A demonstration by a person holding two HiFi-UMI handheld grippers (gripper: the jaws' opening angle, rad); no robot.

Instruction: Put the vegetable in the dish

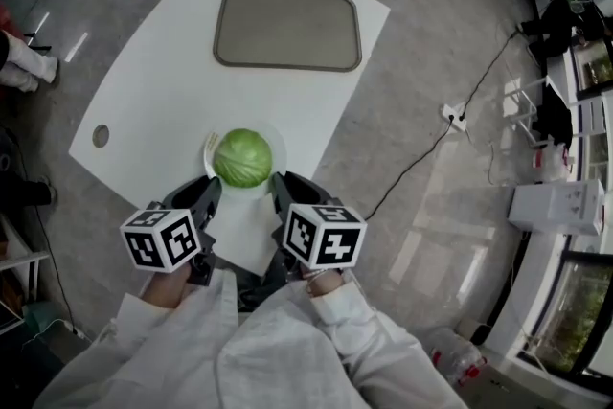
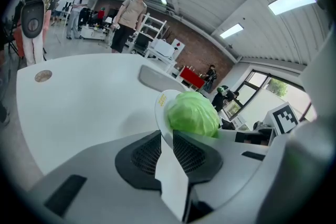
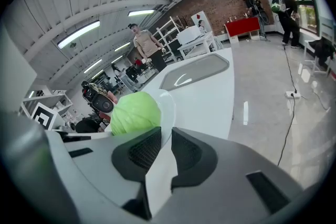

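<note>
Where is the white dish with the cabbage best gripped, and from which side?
Probably by the thin rim of the dish, at two opposite sides and kept level: the round cabbage fills the middle and could roll. The left gripper and the right gripper are shut on the rim this way.

One round green cabbage (image 1: 242, 158), one round white dish (image 1: 277, 147) and one grey rounded-rectangle tray (image 1: 287, 28) — all on one white table (image 1: 153, 81). Two marker-cubed grippers — left gripper (image 1: 211, 193), right gripper (image 1: 280, 186).
</note>
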